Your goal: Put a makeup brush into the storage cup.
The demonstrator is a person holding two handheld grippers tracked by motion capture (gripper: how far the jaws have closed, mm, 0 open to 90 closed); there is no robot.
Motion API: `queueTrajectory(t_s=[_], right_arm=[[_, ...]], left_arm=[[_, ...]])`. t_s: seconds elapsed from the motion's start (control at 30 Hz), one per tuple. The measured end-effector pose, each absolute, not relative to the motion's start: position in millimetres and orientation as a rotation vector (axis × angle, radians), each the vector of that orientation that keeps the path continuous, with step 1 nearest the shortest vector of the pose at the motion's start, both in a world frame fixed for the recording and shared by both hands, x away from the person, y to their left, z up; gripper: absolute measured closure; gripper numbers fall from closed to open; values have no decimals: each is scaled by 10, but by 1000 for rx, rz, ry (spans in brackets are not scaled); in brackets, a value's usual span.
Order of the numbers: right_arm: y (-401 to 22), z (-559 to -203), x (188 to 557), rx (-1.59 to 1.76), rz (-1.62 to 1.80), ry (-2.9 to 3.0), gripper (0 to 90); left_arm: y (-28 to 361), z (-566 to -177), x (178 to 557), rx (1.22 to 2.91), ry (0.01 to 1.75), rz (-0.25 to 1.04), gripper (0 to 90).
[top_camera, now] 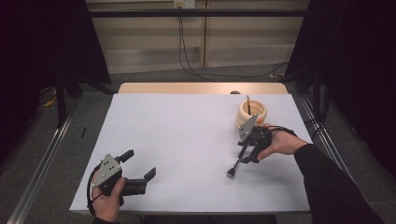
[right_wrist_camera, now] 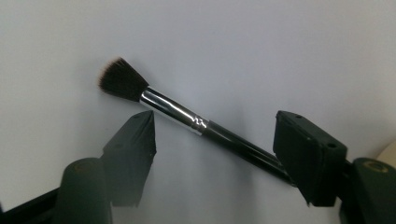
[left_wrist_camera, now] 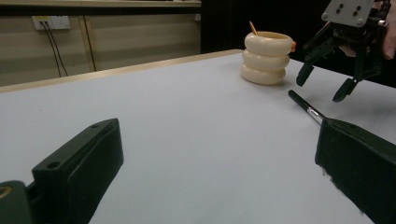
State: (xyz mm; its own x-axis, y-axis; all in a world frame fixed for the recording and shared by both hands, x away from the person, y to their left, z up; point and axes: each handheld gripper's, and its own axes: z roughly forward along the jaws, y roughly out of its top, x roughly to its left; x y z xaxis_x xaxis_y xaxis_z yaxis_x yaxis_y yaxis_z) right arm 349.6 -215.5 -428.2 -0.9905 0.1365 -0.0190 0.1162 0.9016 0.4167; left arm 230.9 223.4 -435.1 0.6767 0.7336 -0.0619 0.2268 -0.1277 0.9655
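My right gripper (right_wrist_camera: 212,135) is hanging over the makeup brush (right_wrist_camera: 187,119), jaws apart and straddling its handle, pads not pressing it. The brush is lying flat on the white table (top_camera: 187,149), at the right centre of the high view, bristles toward the lower left. My left gripper (top_camera: 140,165), lower left, is standing wide open, gripping nothing. The cream ringed holder (top_camera: 252,112) is sitting at upper right, just behind my right hand (top_camera: 280,142).

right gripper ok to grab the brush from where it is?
Probably yes. The right gripper hangs just over the brush, which lies flat on the table, handle passing between the open jaws. Nothing lies between; the holder stands clear behind.
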Motion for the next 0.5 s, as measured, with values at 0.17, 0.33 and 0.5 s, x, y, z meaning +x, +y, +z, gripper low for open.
queueTrajectory(t_s=[0.17,0.33,0.5], right_arm=[[-2133,-4305,3503,169,653,3025,348],[-2080,-4342,3493,126,641,3026,380],[-2039,-4359,3479,136,619,3022,386]], left_arm=[[2242,-4353,2311,1686,786,522,11],[2240,-4349,2308,1689,783,525,11],[2235,-4351,2310,1686,788,525,11]])
